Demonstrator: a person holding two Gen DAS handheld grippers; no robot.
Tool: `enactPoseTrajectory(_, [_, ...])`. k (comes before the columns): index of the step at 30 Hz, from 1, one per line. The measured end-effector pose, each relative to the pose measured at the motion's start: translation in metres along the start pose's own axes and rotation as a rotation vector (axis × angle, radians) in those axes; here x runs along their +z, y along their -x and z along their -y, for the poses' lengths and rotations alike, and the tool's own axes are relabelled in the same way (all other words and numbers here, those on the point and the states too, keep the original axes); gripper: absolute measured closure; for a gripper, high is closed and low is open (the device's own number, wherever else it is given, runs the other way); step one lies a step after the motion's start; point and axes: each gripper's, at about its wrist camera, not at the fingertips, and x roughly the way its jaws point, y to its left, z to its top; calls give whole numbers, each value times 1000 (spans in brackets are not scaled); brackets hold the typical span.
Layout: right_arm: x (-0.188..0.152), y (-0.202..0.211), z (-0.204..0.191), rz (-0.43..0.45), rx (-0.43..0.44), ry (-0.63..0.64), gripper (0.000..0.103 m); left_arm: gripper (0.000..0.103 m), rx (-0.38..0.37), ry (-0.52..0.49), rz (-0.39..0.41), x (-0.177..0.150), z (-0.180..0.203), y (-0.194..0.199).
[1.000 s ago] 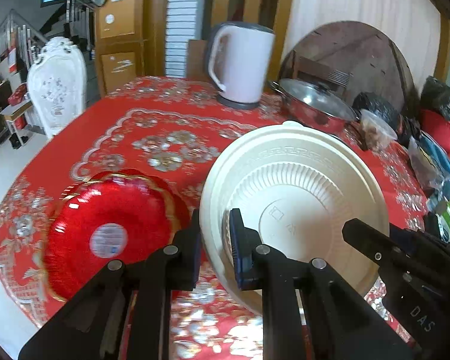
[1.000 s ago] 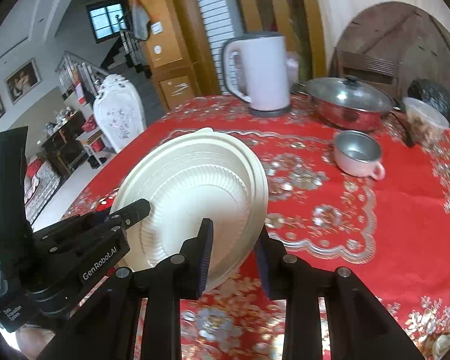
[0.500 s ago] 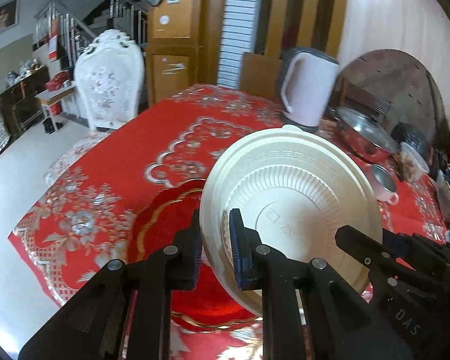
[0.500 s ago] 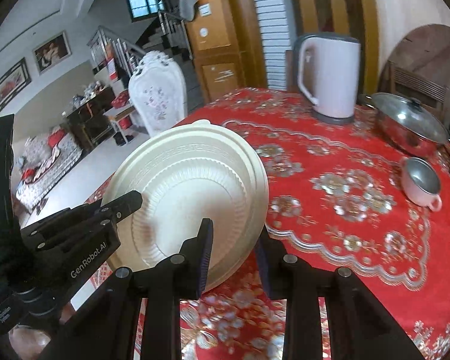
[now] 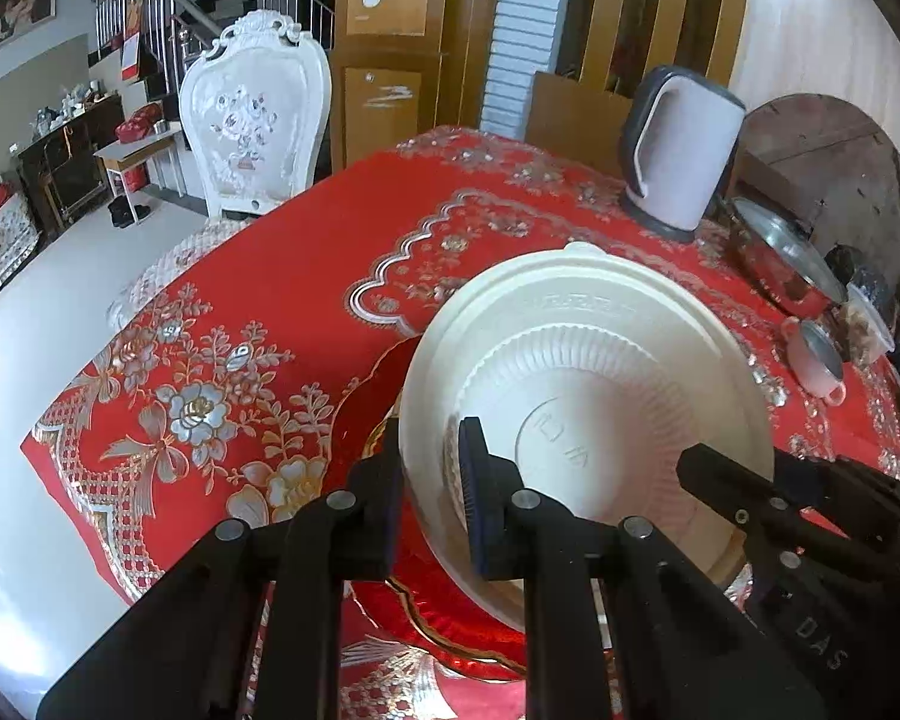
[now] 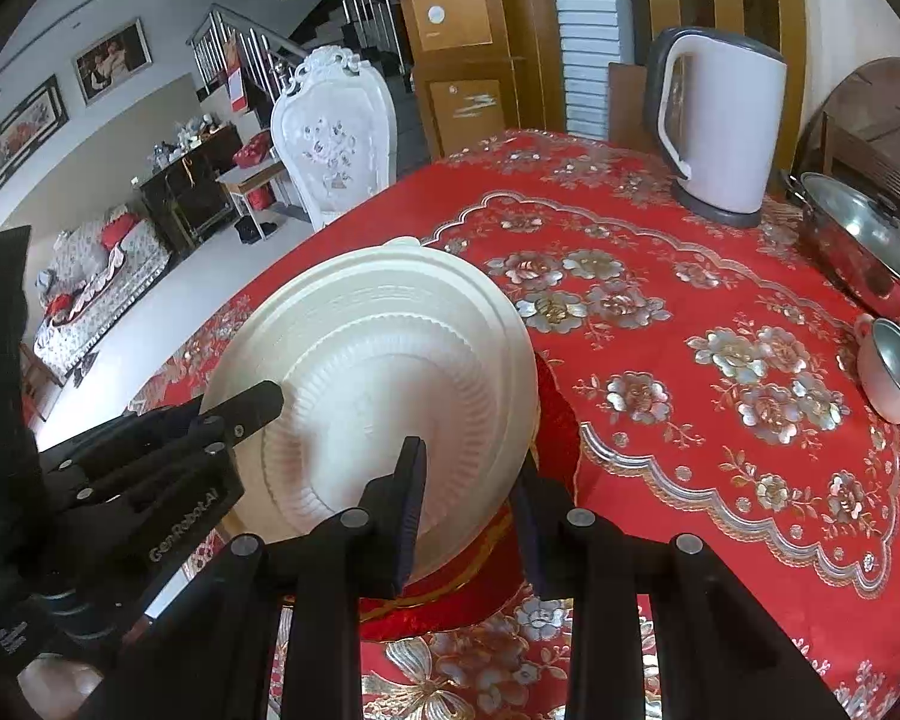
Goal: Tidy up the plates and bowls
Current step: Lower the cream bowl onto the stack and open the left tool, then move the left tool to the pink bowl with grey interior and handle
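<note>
Above the red plate (image 5: 378,420) on the table (image 6: 690,312), both tongs clamp the cream plastic bowl (image 5: 582,408): left tongs (image 5: 432,498) on its left rim, right tongs (image 6: 468,504) on its right.

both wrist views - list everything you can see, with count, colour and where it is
cream bowl: 1, cream white, held tilted over the red plate, a gripper on each side of its rim
red plate: 1, red with gold rim, on the tablecloth under the bowl
tablecloth: 1, red with silver flowers, covering the table
kettle: 1, white and grey, far side of table
steel pot: 1, silver, lidded, far right
small cup: 1, pink outside, metal inside, right
chair: 1, white, beyond table
left gripper: 1, black, on bowl rim
right gripper: 1, black, on opposite rim
</note>
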Motion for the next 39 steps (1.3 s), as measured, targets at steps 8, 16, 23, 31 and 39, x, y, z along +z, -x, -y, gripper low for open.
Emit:
enactPoseTrajectory(8, [-3,-2,-2,-25,34,-9,69,86,3,-2,-48,-5,-3,-10])
enactPoseTrajectory(16, [-6,11,5,-2,76,-50,63,50,56,26,43,0,-8,8])
enactPoseTrajectory(23, [-11,35,28,50,67,-89,61,50,13,12,95,6,8,28])
enactPoseTrajectory(31, [-30,64,101,90,-18,-210,56,41,-85,-112,126,0,79,46])
enactPoseTrajectory(39, [-50,96,195,121,-128,-354,53,39,-188,-238,81,-4,174,40])
